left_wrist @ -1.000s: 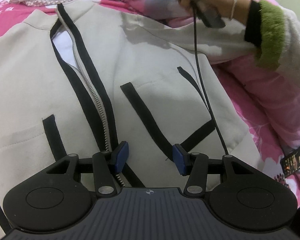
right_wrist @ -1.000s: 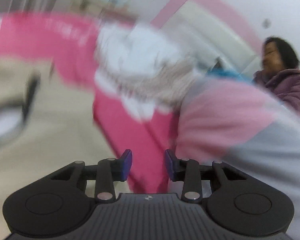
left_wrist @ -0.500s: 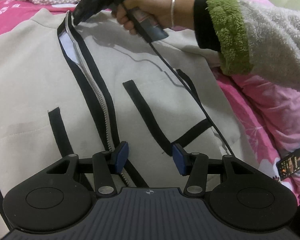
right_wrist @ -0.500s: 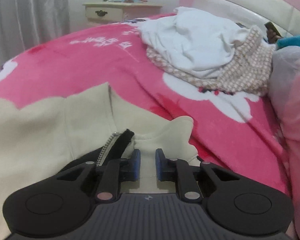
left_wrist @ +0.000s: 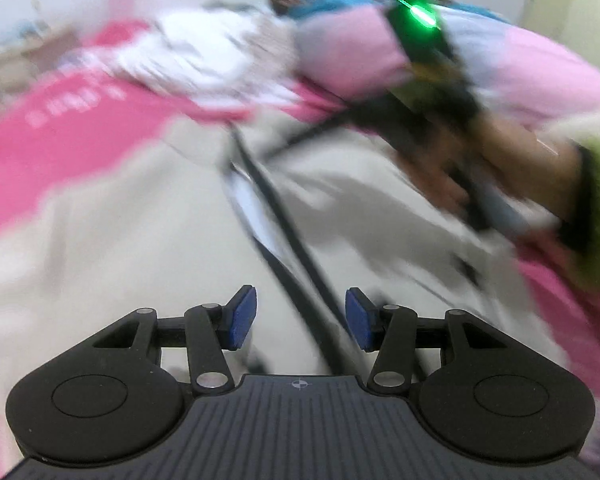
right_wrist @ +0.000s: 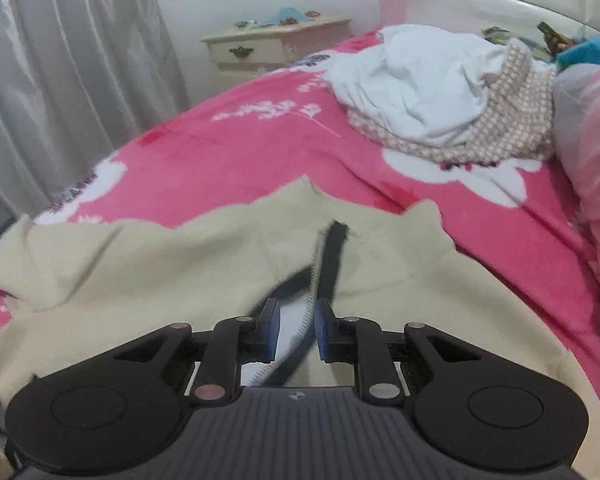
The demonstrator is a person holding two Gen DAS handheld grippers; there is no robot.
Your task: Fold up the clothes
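A cream zip jacket (right_wrist: 140,264) with black trim lies flat on the pink bedspread (right_wrist: 240,148). My right gripper (right_wrist: 298,330) hovers low over the jacket's zipper (right_wrist: 332,256), just below the collar. Its jaws are opening, and the zipper edge and white lining lie in the narrow gap between them, with no firm pinch visible. The left wrist view is badly blurred. There my left gripper (left_wrist: 300,320) stands open above the jacket (left_wrist: 140,260), and the black zipper trim (left_wrist: 284,240) runs under the gap. A person's hand (left_wrist: 500,168) with a green cuff holds the right gripper's handle at the upper right.
A heap of white and checked clothes (right_wrist: 440,92) lies at the far side of the bed. A pink and grey cushion (right_wrist: 596,140) bulges in from the right. Beyond the bed stand a cream nightstand (right_wrist: 276,44) and a grey curtain (right_wrist: 60,80).
My right gripper has drawn back from the collar to a spot lower on the zipper, with its jaws slightly wider. The left view has swung upward and blurred.
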